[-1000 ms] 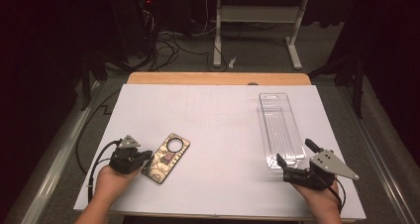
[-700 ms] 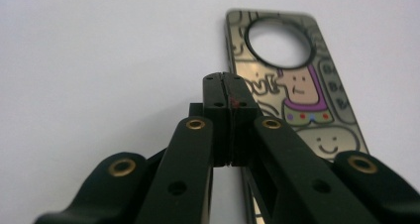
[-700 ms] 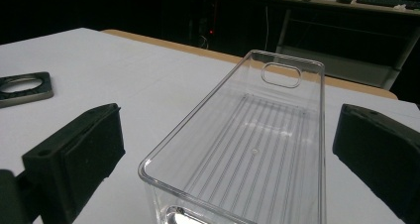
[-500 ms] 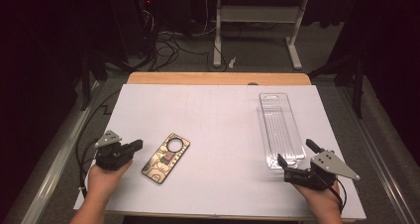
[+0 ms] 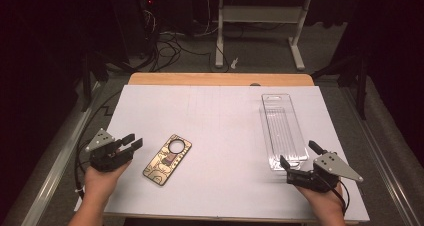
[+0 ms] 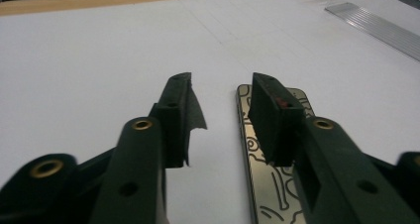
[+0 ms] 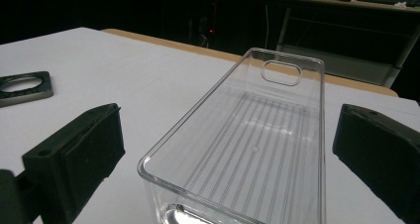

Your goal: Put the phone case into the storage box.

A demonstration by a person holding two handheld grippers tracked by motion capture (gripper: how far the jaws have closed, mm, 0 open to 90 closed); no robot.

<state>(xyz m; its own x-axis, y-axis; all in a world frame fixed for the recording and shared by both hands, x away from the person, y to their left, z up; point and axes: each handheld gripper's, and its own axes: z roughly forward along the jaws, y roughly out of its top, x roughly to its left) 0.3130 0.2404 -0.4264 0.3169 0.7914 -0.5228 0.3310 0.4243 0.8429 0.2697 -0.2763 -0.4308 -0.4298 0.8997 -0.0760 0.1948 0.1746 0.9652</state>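
Phone case [image 5: 167, 159] is seen lying flat on the counter [image 5: 220, 126], just beside the left claw [image 5: 131, 144], whose jaws are parted and empty. The right claw [image 5: 297, 153] is spread wide around the near end of the clear tray [image 5: 282, 131]; judging by this, an approach is in hand, and closing on each is called for next.

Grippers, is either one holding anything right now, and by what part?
Nothing is held. The left gripper is open beside the phone case; the right gripper is open, jaws either side of the clear tray's near end, not touching.
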